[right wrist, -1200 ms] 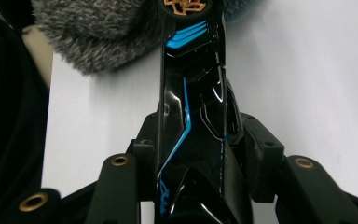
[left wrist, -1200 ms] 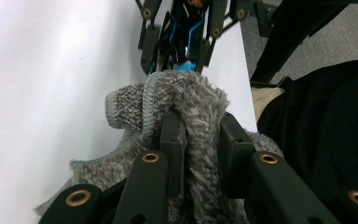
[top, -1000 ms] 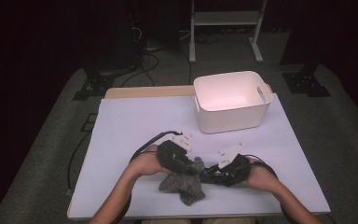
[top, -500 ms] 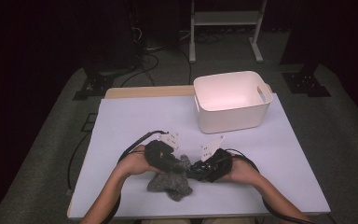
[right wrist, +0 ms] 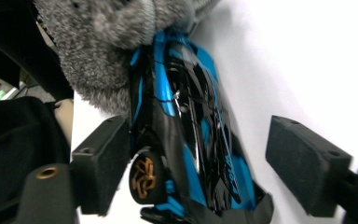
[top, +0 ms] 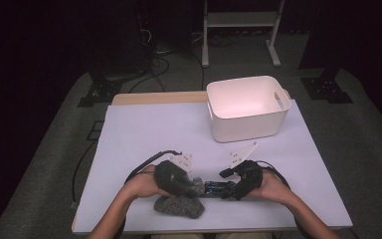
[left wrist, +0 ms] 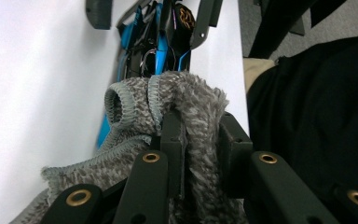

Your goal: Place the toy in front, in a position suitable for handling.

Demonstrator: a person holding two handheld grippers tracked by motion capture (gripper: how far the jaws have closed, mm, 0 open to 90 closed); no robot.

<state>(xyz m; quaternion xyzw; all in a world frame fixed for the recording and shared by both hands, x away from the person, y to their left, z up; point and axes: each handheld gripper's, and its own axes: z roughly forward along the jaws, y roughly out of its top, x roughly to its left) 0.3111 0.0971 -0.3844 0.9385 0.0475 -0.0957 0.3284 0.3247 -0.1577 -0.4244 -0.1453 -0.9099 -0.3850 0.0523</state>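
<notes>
A grey fuzzy sock (top: 179, 207) lies bunched near the table's front edge, one end lifted. My left gripper (top: 195, 186) is shut on that end; in the left gripper view the sock (left wrist: 168, 100) folds over the closed left gripper (left wrist: 200, 140). A blue and black toy car (top: 214, 187) lies on the table between the two grippers, its nose under the sock. In the right gripper view the car (right wrist: 191, 135) sits between the jaws of my open right gripper (right wrist: 200, 163). One pad touches a gold wheel; the other stands apart.
A white plastic bin (top: 248, 127) stands at the back right of the white table (top: 144, 134). Cables trail from both grippers. The person's dark clothing is close behind the front edge. Dark floor and stands surround the table.
Both hands and the sock have shifted left and toward the front edge. The blue car now shows between the two grippers.
</notes>
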